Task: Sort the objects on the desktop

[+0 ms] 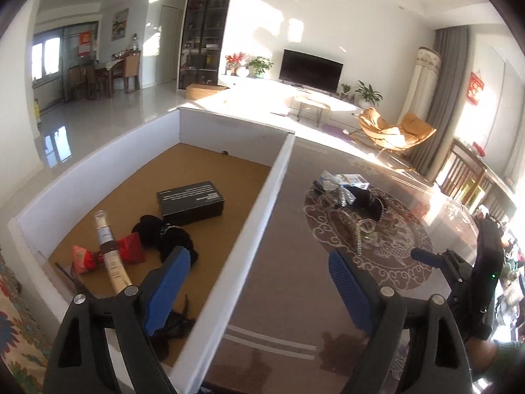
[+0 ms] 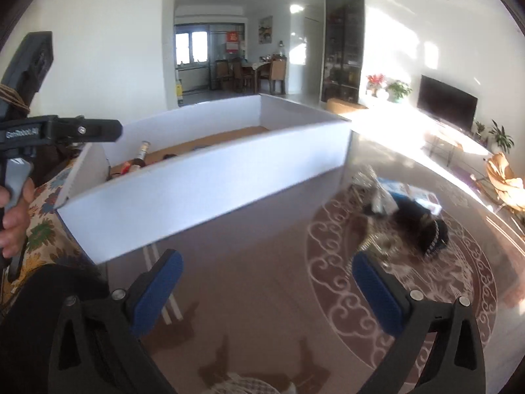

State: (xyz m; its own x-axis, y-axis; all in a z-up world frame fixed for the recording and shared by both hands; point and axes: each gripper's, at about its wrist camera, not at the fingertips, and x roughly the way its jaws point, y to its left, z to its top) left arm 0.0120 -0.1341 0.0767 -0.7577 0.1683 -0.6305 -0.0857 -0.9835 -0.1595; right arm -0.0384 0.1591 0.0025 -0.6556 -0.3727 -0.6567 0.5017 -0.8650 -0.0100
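A white-walled box (image 1: 259, 216) with a brown floor sits on the table's left. Inside lie a black carton (image 1: 190, 201), a cream tube (image 1: 110, 256), a red pouch (image 1: 131, 249) and black cloth (image 1: 170, 236). A pile of loose items (image 1: 347, 197), with a black beaded band and packets, lies on the round table pattern; it also shows in the right wrist view (image 2: 407, 216). My left gripper (image 1: 259, 282) is open and empty above the box's right wall. My right gripper (image 2: 267, 289) is open and empty over the table, short of the pile.
The box's near wall (image 2: 203, 193) stands left of the right gripper. The right gripper's body (image 1: 466, 272) shows at the right in the left wrist view. The left gripper's handle and hand (image 2: 19, 151) are at far left. A patterned cloth (image 1: 16, 344) lies left of the box.
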